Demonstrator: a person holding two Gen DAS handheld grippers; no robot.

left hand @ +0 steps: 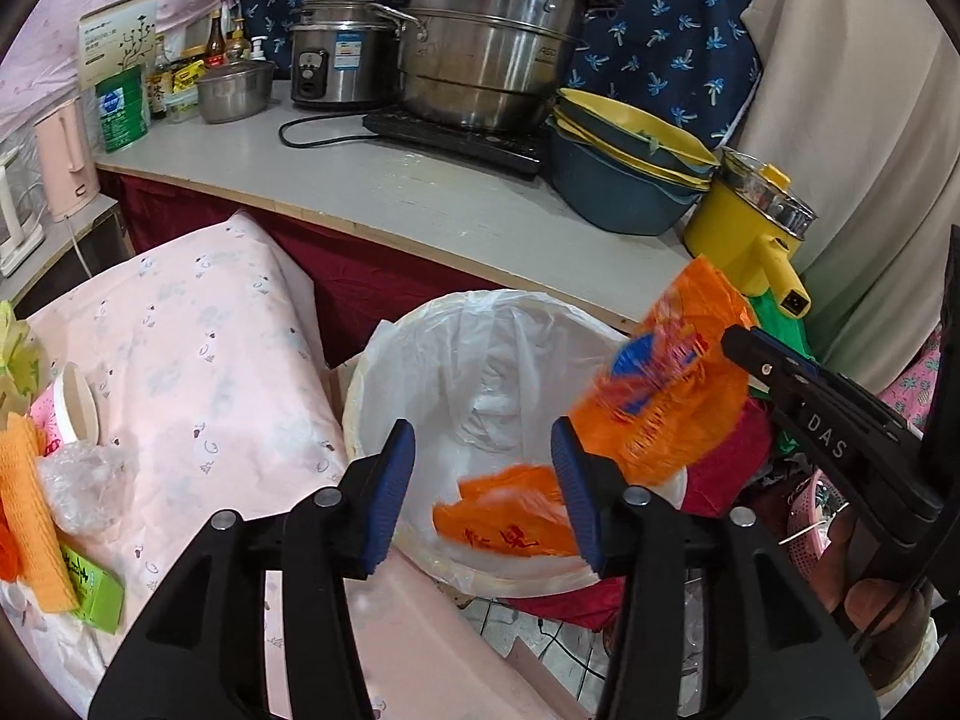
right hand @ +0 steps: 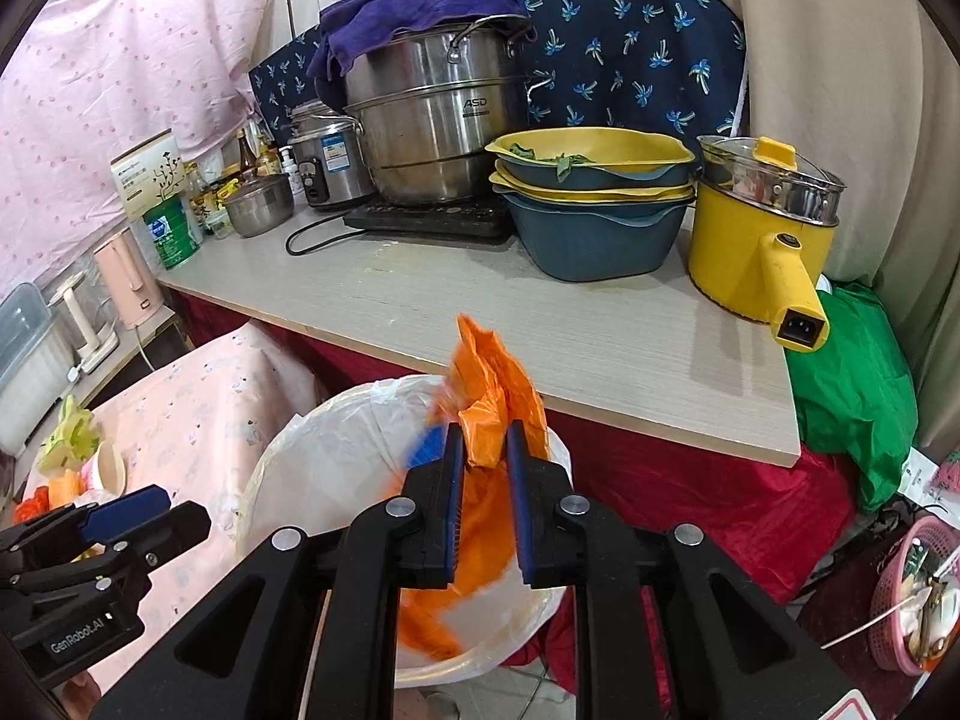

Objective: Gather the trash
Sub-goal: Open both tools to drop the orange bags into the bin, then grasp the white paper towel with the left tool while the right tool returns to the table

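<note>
We see the right gripper jaws narrow, crumpled orange plastic bag between them over the white-lined trash bin. Left gripper jaws wide, empty; another orange bag with red print lies inside. Steel steamer pot on the worktop reads "ASD".

A pale counter is carrying the kitchenware: a black induction cooker is sitting near the back with a steel stacked steamer pot resting on it, a rice cooker and a small lidded steel pot are standing to its left, a green tin is standing at the left end, stacked blue-and-yellow basins and a yellow electric pot are sitting toward the right.
</note>
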